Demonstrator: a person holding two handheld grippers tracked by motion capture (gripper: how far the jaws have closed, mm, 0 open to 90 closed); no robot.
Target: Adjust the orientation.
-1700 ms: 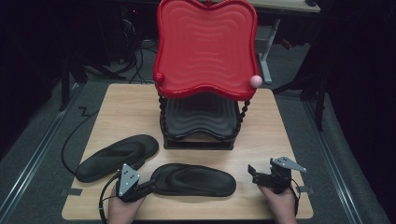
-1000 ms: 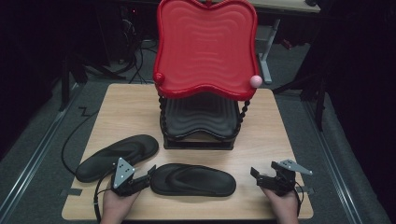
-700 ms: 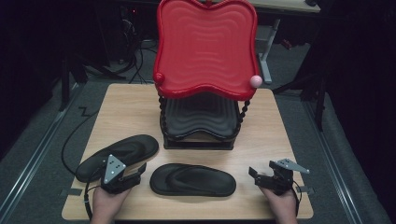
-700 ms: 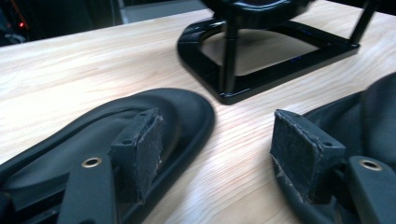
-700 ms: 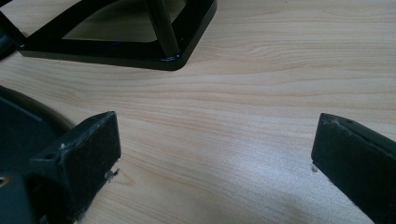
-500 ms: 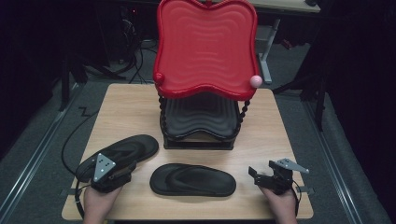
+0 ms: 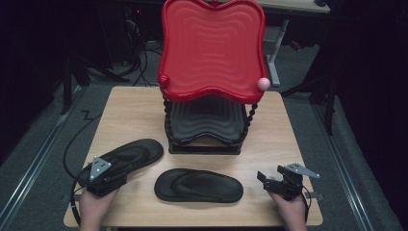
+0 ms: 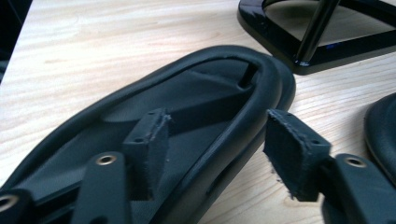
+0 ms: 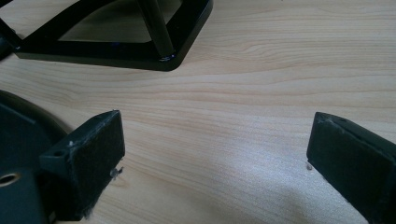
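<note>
Two black flip-flops are lying on a wooden tabletop (image 7: 125,110) in a dark room; the left gripper (image 8: 217,154), jaws narrowing, is straddling the left flip-flop's (image 7: 130,156) rim near the front-left corner, while the right gripper (image 9: 215,158) is gaping wide.

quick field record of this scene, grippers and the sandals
left gripper: jaws astride the side rim of the left sandal, one pad inside the footbed, one outside; they have just been closing, pads not yet pressing
right gripper: open, nothing between the jaws, over bare table
second sandal: flat on the table between the two grippers, untouched
rack: red wavy top shelf, dark shelf below, at table centre back
pink ball: at the red shelf's front right corner
</note>
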